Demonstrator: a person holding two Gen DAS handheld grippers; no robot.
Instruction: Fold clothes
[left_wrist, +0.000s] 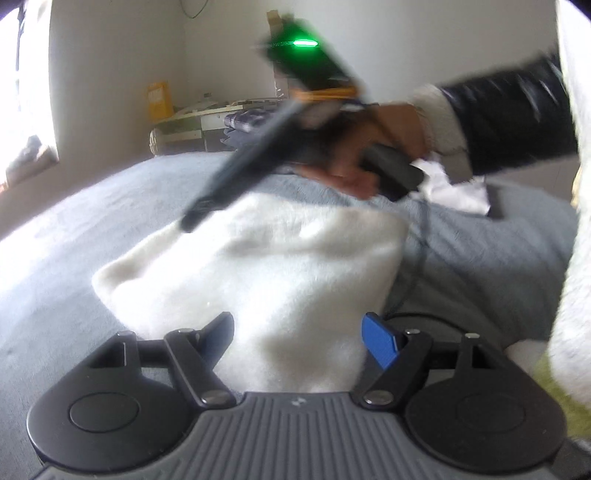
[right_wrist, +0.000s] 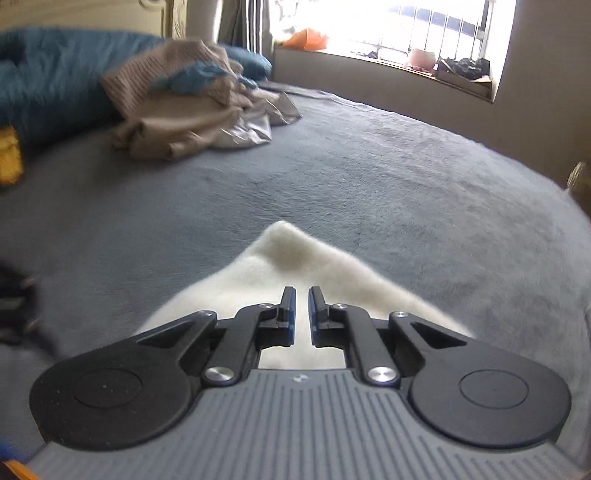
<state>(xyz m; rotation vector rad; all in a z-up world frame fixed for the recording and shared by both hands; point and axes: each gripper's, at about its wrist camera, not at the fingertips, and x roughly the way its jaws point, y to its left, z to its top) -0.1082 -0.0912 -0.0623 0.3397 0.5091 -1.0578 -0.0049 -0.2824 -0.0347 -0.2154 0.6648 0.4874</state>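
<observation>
1. Grey blanket (right_wrist: 369, 177) covers the bed; a heap of clothes (right_wrist: 192, 107) lies far off near a blue pillow (left_wrist: 55, 74).
2. White fleece (left_wrist: 266, 266) lies on the blanket, just ahead of both grippers.
3. Left gripper (left_wrist: 299, 339): jaws wide apart, holding nothing, the fleece between them.
4. Right gripper (right_wrist: 300, 314): jaws nearly closed, a narrow gap showing; whether they pinch the fleece I cannot tell.
5. A hand (left_wrist: 369, 147) holds the right gripper above the fleece.
</observation>
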